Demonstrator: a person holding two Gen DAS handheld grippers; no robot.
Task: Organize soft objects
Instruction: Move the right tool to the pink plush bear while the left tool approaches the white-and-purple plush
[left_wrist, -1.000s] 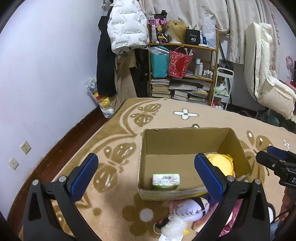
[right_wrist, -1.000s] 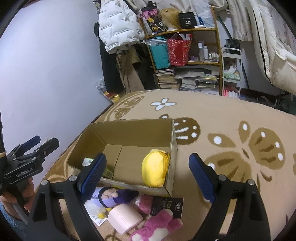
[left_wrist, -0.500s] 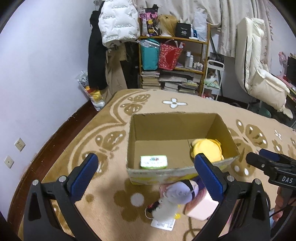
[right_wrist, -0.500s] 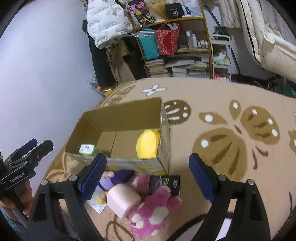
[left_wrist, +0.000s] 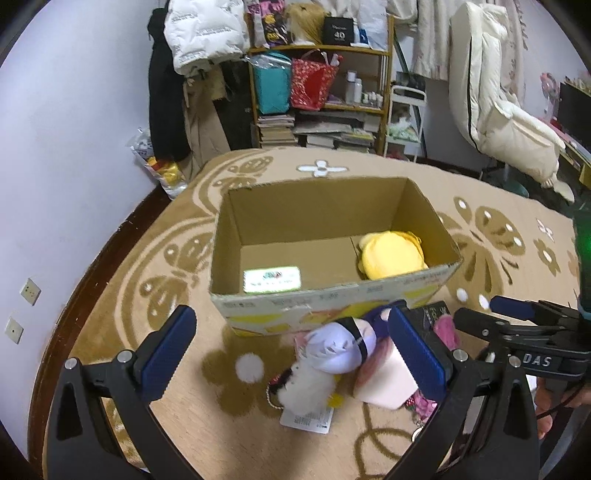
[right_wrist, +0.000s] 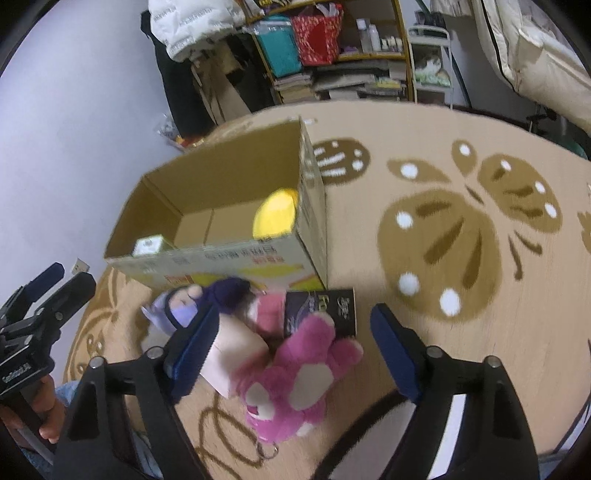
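Observation:
An open cardboard box (left_wrist: 332, 299) (right_wrist: 207, 258) stands on the patterned rug. Inside it lie a yellow plush (left_wrist: 391, 254) (right_wrist: 275, 218) and a green-and-white packet (left_wrist: 271, 278). In front of the box lies a heap: a white and lavender doll (left_wrist: 325, 354), a pale pink roll (left_wrist: 384, 380) (right_wrist: 236, 350), a pink bear (right_wrist: 295, 376) and a dark flat package (right_wrist: 321, 314). My left gripper (left_wrist: 291, 350) hangs open over the doll. My right gripper (right_wrist: 291, 347) hovers over the pink bear, its jaws closing, pads not touching the bear.
A shelf (left_wrist: 321, 92) crammed with bags and books stands against the far wall, with coats (left_wrist: 192, 55) hanging beside it. A cream recliner (left_wrist: 498, 110) is at the right. Bare rug (right_wrist: 461, 221) stretches right of the box. A hand (right_wrist: 44, 410) holds the left gripper's handle.
Both grippers have dropped toward the heap in front of the box, tilting downward. The right jaws have narrowed a little; the pink bear now lies between them.

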